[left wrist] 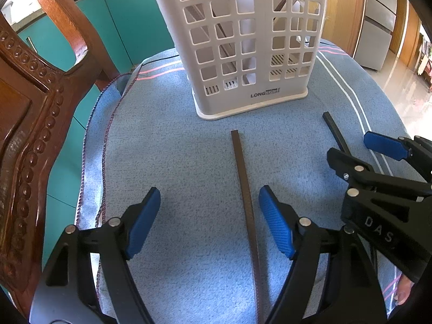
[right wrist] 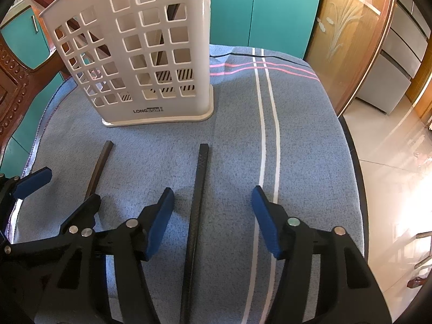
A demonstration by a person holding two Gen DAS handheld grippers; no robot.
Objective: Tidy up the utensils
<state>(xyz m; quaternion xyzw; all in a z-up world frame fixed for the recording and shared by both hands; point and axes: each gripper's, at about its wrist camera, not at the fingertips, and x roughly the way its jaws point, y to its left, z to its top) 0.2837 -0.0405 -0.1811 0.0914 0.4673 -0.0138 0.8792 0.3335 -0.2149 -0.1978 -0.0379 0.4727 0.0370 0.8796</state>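
Observation:
A brown chopstick (left wrist: 244, 183) lies on the blue towel (left wrist: 175, 148), pointing toward the white slotted utensil holder (left wrist: 251, 40). My left gripper (left wrist: 210, 197) is open and straddles it; the stick lies nearer the right pad (left wrist: 275, 221), with a gap on both sides. A black chopstick (right wrist: 199, 189) lies parallel to it between the open pads of my right gripper (right wrist: 213, 197), untouched. From the right wrist, the brown chopstick (right wrist: 100, 167) and the left gripper (right wrist: 64, 189) show at the left. Dark sticks stand inside the holder (right wrist: 135, 54).
A carved wooden chair (left wrist: 32, 108) stands close on the left, with teal cabinets (left wrist: 129, 21) behind it. The towel (right wrist: 310, 135) covers a round table whose dark edge (right wrist: 356, 167) curves on the right, above a shiny tile floor (right wrist: 391, 162).

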